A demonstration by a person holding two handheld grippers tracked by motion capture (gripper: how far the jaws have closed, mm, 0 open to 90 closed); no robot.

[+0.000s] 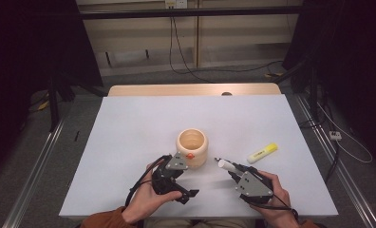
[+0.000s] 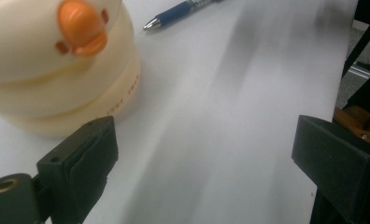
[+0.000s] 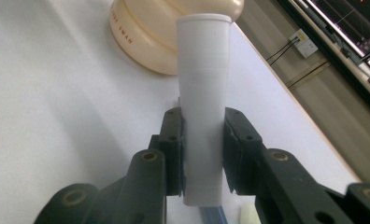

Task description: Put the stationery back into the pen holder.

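Two grippers sit near the cup [image 1: 192,147]: left gripper [image 1: 186,194] spread wide, empty; right gripper [image 1: 230,169] pinching a white tube [image 3: 202,98]. Highlighter [image 1: 262,153] lies right.

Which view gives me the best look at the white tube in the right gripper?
The right gripper view: the white tube runs up the middle of it, close and sharp, clamped between the two jaws with its wide end toward the duck cup. The high view shows the tube only small, sticking out of the right gripper toward the cup.
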